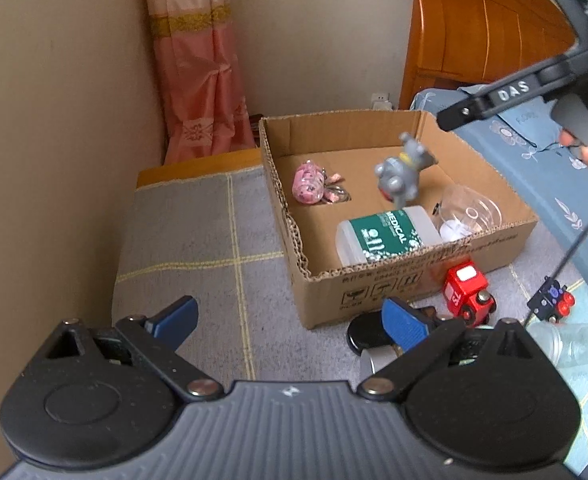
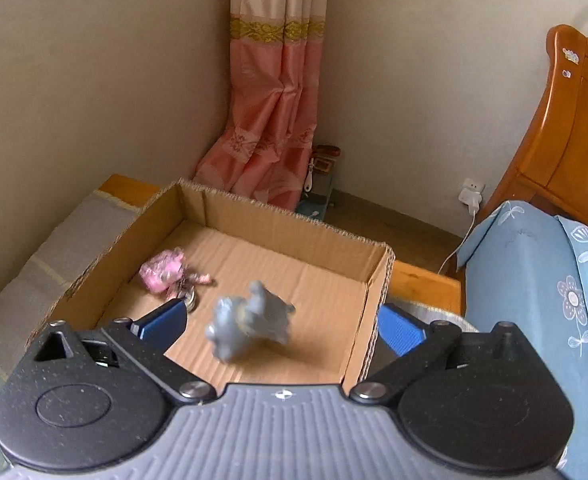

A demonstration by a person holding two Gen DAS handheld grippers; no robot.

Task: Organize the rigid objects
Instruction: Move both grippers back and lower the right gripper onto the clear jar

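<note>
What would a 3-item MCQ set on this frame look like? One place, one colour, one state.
1. Where is the red toy train?
A. Inside the box
B. Outside the box, at its front wall
C. Held in tongs

2. What colour is the label on the bottle in the box?
A. Green
B. Yellow
C. Purple

3. How do the right tongs stand?
A. Shut on the grey toy
B. Shut on nothing
C. Open, holding nothing

Key:
1 B, the train sits on the grey mat against the cardboard front, below the rim.
2 A, the band printed MEDICAL is green with white letters.
3 C, the blue pads are wide apart and the blurred grey toy touches neither, over the box floor.
</note>
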